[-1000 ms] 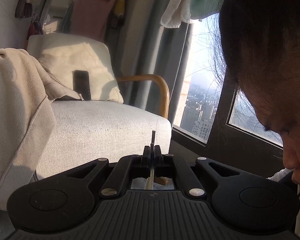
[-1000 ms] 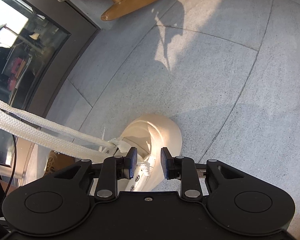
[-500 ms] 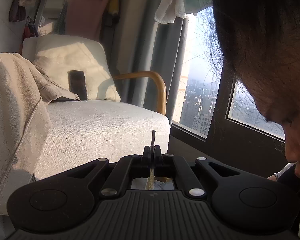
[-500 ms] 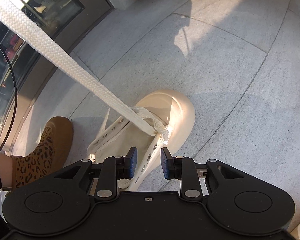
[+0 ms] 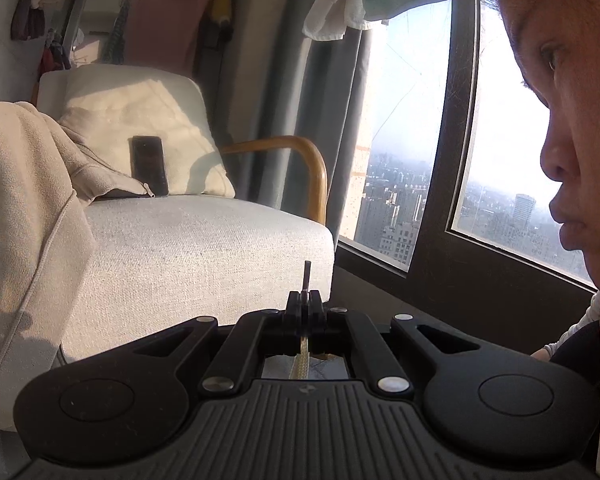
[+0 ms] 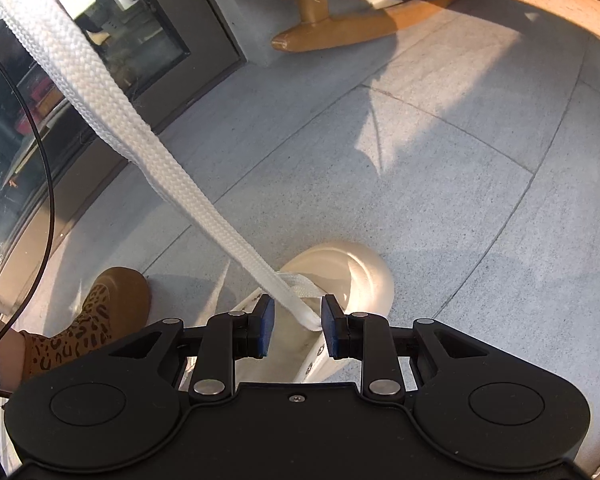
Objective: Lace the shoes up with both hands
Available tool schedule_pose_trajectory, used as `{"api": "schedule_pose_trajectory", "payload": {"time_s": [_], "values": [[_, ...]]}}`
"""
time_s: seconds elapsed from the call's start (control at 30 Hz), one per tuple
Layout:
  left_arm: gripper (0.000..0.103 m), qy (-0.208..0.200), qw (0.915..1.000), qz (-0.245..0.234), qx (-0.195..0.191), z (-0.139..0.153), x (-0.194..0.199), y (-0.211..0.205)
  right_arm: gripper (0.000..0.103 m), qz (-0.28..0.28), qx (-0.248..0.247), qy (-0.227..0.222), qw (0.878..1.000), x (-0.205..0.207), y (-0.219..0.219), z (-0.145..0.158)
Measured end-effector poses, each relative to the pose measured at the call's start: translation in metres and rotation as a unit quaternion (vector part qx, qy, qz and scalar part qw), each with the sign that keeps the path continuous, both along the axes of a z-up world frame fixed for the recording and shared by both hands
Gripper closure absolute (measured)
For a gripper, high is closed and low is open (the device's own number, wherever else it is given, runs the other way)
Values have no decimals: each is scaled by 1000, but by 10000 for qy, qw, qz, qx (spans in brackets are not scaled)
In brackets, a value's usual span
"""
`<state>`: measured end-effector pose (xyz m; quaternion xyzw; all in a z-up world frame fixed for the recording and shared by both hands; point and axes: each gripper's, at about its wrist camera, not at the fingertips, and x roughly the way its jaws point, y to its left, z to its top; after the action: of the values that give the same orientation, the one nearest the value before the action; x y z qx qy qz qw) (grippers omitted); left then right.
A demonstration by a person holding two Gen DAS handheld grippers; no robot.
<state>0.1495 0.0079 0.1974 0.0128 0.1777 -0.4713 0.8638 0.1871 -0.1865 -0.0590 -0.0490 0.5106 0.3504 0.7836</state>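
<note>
A cream sneaker (image 6: pixel 342 270) lies on the grey floor in the right wrist view, toe cap pointing away. A flat white lace (image 6: pixel 140 140) runs taut from its front eyelets up to the top left corner. My right gripper (image 6: pixel 298 328) hovers just above the sneaker's eyelet rows. Its blue pads (image 6: pixel 265 330) stand apart, and the lace passes between them without being pinched. In the left wrist view my left gripper (image 5: pixel 305 300) is shut on the lace end (image 5: pixel 303 360). The dark lace tip (image 5: pixel 307 274) sticks up past the closed fingers.
A person's foot in a leopard-print slipper (image 6: pixel 96 316) rests left of the sneaker. A wooden armchair leg (image 6: pixel 340 24) stands at the far side of the floor. The cream armchair (image 5: pixel 180 248) with a phone (image 5: pixel 149 166) faces my left gripper. A person's head (image 5: pixel 572 140) leans in at right.
The right gripper has risen and rolled, so the sneaker sits lower and more centred and the lace runs steeper. In the left view the person's head has lifted.
</note>
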Motion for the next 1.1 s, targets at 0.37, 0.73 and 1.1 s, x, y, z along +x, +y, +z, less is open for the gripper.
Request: {"api": "schedule_pose_trajectory", "payload": {"time_s": [0.37,0.73,1.1], "values": [[101,-142,9989,148,413,-5,0,-16,71,-44,-1292,33,9916,-24,4,-19],[102,-93,9961,220,850,-7,1,-21,71,-344,-1151,294,9923,-22,-1,-30],[102,108,9943,346,1002,-9,7,-20,70,-394,-798,477,9949,-23,-2,-19]]}}
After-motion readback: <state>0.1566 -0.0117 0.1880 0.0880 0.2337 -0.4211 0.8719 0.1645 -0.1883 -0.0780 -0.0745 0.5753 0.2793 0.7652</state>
